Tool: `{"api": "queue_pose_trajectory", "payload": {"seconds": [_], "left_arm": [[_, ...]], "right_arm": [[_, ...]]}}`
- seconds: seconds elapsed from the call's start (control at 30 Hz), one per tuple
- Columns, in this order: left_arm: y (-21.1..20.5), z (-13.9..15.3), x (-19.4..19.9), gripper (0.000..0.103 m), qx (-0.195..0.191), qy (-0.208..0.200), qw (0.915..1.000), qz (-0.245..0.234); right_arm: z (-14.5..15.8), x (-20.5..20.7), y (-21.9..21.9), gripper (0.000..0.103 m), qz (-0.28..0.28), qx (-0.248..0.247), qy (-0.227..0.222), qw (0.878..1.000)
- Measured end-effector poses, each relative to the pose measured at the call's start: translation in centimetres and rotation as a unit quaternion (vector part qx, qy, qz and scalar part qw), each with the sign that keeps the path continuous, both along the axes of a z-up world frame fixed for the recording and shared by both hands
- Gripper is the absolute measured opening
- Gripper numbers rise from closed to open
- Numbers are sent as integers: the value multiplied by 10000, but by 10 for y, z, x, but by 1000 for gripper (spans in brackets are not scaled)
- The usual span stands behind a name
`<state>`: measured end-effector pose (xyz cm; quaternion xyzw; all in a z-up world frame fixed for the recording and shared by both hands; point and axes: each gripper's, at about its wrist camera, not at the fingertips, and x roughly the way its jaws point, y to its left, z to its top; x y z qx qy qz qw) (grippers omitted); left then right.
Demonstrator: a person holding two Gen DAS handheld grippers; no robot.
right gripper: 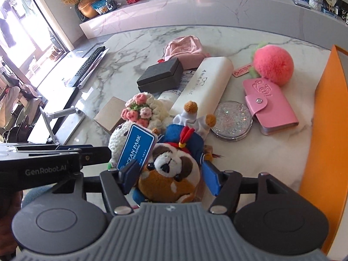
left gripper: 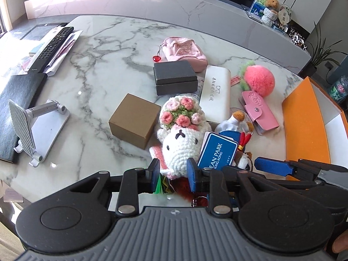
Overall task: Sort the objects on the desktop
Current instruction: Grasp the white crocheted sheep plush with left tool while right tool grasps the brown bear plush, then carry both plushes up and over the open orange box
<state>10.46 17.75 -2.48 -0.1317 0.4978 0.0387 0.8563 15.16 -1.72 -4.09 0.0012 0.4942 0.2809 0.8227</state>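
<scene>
Your left gripper [left gripper: 174, 175] has its jaws pinched on the lower body of the crocheted bunny [left gripper: 181, 145], whose flower-crowned head stands just ahead of the pads. Your right gripper [right gripper: 171, 179] stands with jaws spread around the raccoon plush [right gripper: 171, 169]; its left pad touches the blue Ocean Park tag [right gripper: 136, 146], and whether either pad presses the plush I cannot tell. This reads as the pick-up step: both soft toys are to go, likely, into the orange box [right gripper: 322, 117] to the right of your right jaws.

Before lifting, close the right jaws on the plush itself, not the tag, and raise both toys clear, since they lean against each other.

Ahead of the jaws lie the glitter mirror [right gripper: 232, 119], the pink card holder [right gripper: 271, 106], the white case [right gripper: 202, 87], the cardboard box [left gripper: 134, 122] and the dark box [left gripper: 175, 77]. Open marble lies to the left of the left jaws; the orange box's wall stands near on the right.
</scene>
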Motion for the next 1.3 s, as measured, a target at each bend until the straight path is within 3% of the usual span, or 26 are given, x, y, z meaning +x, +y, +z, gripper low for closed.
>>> {"api": "queue_pose_trajectory", "payload": {"seconds": [0.1,0.17,0.23,0.37,0.5,0.63,0.73,0.87,1.1,1.3], "left_arm": [[9,-1,5,31,-130,2,9999,46],[14,-1,8,51,-316,-26,9995,40],[15,0,10,58,-445,-74,9990,28],[12,-1,14,58,-381,-54,9992,-63],[10,0,16,58,-471,-74,9988,-59],[6,1,19,58,-494,-59,9987,-108],[2,-3,24,59,-511,33,9986,-141],[-5,-10,34,61,-494,195,9984,-183],[-14,-23,51,67,-73,465,9987,-209],[-16,-42,57,67,-141,683,9974,-202]], "right_arm": [[-5,7,2,77,-55,76,144,9999],[-8,8,5,80,-22,106,251,9996],[-12,8,10,82,40,109,330,9994],[-12,6,15,76,106,42,234,9997],[0,4,7,60,109,82,100,9999],[16,0,-7,58,17,-171,-277,9995],[19,0,-17,58,-82,-481,-481,9977],[4,8,-29,60,-273,-637,-218,9974],[-19,13,-30,71,-455,-856,46,9953],[-34,18,-31,78,-537,-803,279,9949]]}}
